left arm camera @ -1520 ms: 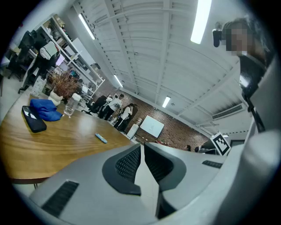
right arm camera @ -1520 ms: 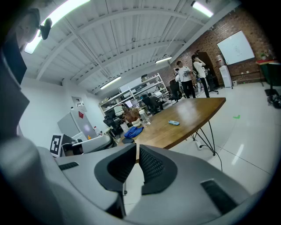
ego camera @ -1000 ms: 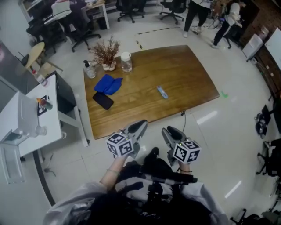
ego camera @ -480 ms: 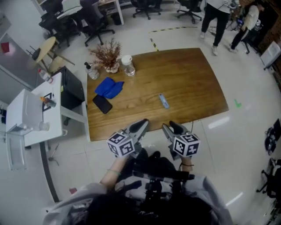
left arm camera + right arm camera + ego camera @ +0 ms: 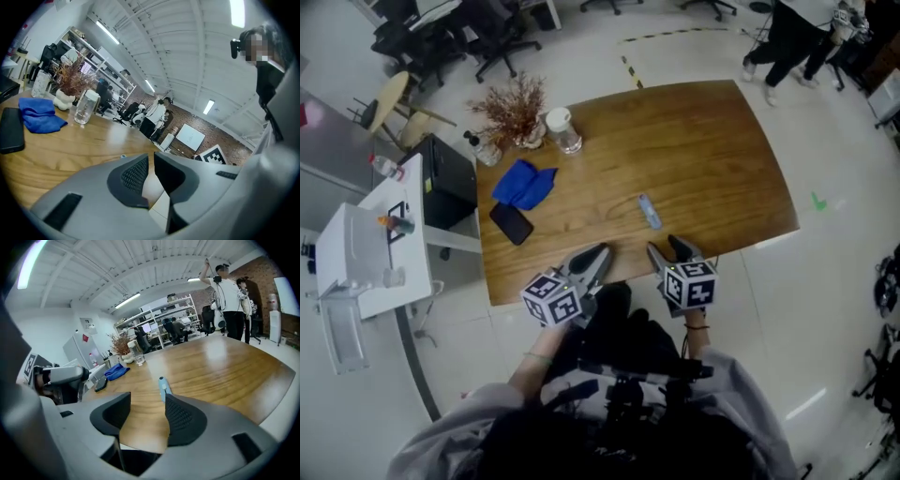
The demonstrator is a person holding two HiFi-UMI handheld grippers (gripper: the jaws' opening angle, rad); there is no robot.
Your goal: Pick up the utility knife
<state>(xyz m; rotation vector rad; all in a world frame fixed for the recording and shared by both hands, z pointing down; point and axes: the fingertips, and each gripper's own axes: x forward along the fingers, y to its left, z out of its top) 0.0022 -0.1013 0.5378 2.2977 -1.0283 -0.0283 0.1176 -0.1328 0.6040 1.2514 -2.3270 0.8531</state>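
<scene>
The utility knife (image 5: 649, 211), slim and light blue, lies flat on the wooden table (image 5: 712, 159) a little way in from its near edge. My right gripper (image 5: 667, 249) hovers at that edge just short of the knife. Its jaws are opening and nothing is between them. In the right gripper view the knife (image 5: 162, 386) shows just beyond the right gripper (image 5: 147, 401), near the right-hand jaw. My left gripper (image 5: 596, 255) hangs over the near edge further left, jaws together and empty. The left gripper (image 5: 151, 161) points across the tabletop.
A blue cloth (image 5: 525, 183) and a black phone (image 5: 512, 223) lie at the table's left. A glass jar (image 5: 562, 131), a vase of dried twigs (image 5: 511, 112) and a small bottle (image 5: 483, 150) stand at the far left corner. A white side table (image 5: 375, 253) stands left; people (image 5: 787, 37) walk beyond.
Both grippers have moved forward from above the floor to the table's near edge. The right gripper's jaws have spread wider. The table has come nearer in the head view.
</scene>
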